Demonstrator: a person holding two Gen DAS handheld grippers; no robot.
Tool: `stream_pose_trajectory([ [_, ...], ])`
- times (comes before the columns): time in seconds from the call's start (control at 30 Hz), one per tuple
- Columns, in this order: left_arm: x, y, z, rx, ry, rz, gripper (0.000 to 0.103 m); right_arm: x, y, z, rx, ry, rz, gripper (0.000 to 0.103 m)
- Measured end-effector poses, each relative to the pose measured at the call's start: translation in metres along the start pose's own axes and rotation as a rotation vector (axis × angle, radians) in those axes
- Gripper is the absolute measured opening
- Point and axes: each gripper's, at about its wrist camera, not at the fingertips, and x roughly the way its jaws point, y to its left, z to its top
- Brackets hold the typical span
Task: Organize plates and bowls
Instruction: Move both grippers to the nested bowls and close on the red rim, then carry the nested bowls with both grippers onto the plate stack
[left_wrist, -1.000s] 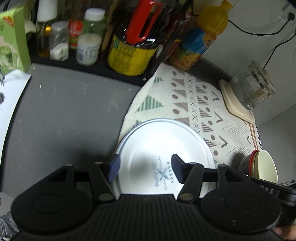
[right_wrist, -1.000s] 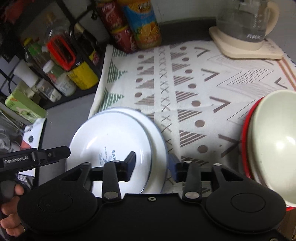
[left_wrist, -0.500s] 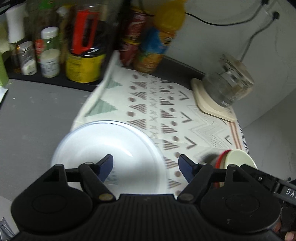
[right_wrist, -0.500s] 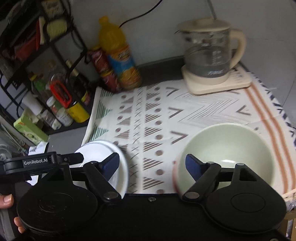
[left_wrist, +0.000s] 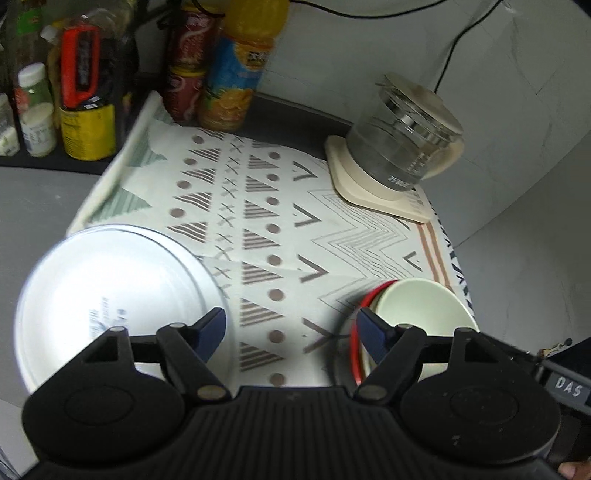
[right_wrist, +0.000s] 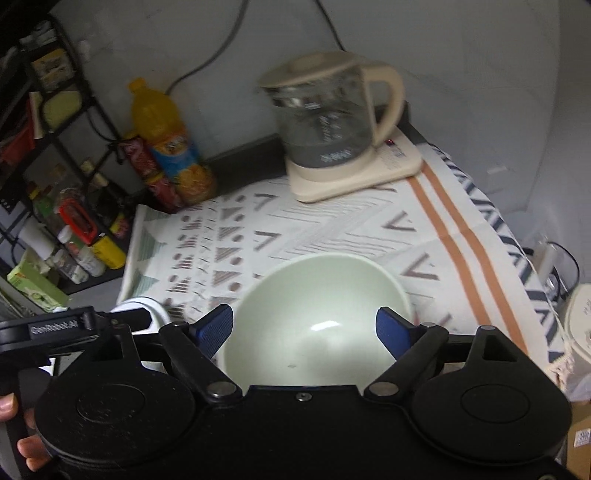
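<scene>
From the left wrist camera, the left gripper (left_wrist: 291, 326) has its two blue-tipped jaws wide apart with nothing between them. Under the gap lies a patterned cloth (left_wrist: 280, 229) with triangles, dots and zigzags. Just by the left jaw sits a stack of white plates (left_wrist: 110, 291), partly on the cloth and partly on the gray counter (left_wrist: 37, 206). Just by the right jaw sits a pale green bowl (left_wrist: 417, 306) nested in a red bowl (left_wrist: 356, 325). Far ahead of the jaws and to the right, a glass kettle (left_wrist: 402, 147) stands on its cream base at the back of the cloth. Ahead and to the left stand an orange drink bottle (left_wrist: 240, 66) and a red can (left_wrist: 184, 70) by the gray wall (left_wrist: 517, 110). Further left is a dark shelf with jars and a yellow tin (left_wrist: 86, 129).

From the right wrist camera, the right gripper (right_wrist: 304, 330) also has its jaws wide apart and grips nothing. The pale green bowl (right_wrist: 317, 317) lies right between and below the jaws, open side up, on the cloth (right_wrist: 332, 229). Past the left jaw, the white plates (right_wrist: 147, 308) peek out, mostly hidden by the black body of the other gripper. Straight ahead of the jaws stands the kettle (right_wrist: 325, 125) with its cream handle. Ahead and to the left are the orange bottle (right_wrist: 170, 140) and a black wire rack (right_wrist: 48, 122) full of small things. A dark cord (right_wrist: 214, 51) runs up the wall.
</scene>
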Motion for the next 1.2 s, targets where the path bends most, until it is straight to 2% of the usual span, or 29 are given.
stream_pose_trajectory([
  [0.17,0.023,-0.011,-0.009,-0.01,0.035,0.008,0.076,0.007,-0.022,-0.009,0.011,0.034,-0.026,0.084],
  [0.3,0.034,-0.018,-0.016,-0.032,0.054,-0.026,0.076,0.012,-0.036,-0.015,0.026,0.05,-0.044,0.084],
  [0.47,0.043,-0.034,-0.019,-0.024,0.06,-0.038,0.076,0.014,-0.053,-0.014,0.035,0.061,-0.035,0.084],
  [0.6,0.057,-0.04,-0.024,-0.039,0.085,-0.049,0.074,0.027,-0.064,-0.017,0.059,0.106,-0.017,0.083],
  [0.67,0.066,-0.039,-0.029,-0.06,0.107,-0.052,0.071,0.035,-0.068,-0.02,0.076,0.143,-0.001,0.076],
  [0.73,0.072,-0.039,-0.033,-0.068,0.122,-0.054,0.065,0.043,-0.072,-0.024,0.096,0.18,0.02,0.063],
  [0.77,0.075,-0.04,-0.035,-0.071,0.13,-0.049,0.063,0.046,-0.073,-0.025,0.103,0.194,0.026,0.061],
  [0.87,0.085,-0.037,-0.04,-0.093,0.161,-0.049,0.049,0.055,-0.077,-0.028,0.12,0.218,0.039,0.054],
  [0.9,0.088,-0.037,-0.041,-0.1,0.17,-0.052,0.04,0.057,-0.078,-0.029,0.129,0.223,0.044,0.053],
  [0.93,0.091,-0.037,-0.042,-0.109,0.182,-0.057,0.035,0.059,-0.079,-0.029,0.135,0.23,0.048,0.05],
  [1.03,0.099,-0.038,-0.046,-0.123,0.208,-0.059,0.031,0.067,-0.08,-0.032,0.15,0.259,0.063,0.038],
  [1.2,0.1,-0.043,-0.045,-0.091,0.217,-0.054,0.03,0.069,-0.08,-0.032,0.16,0.261,0.065,0.036],
])
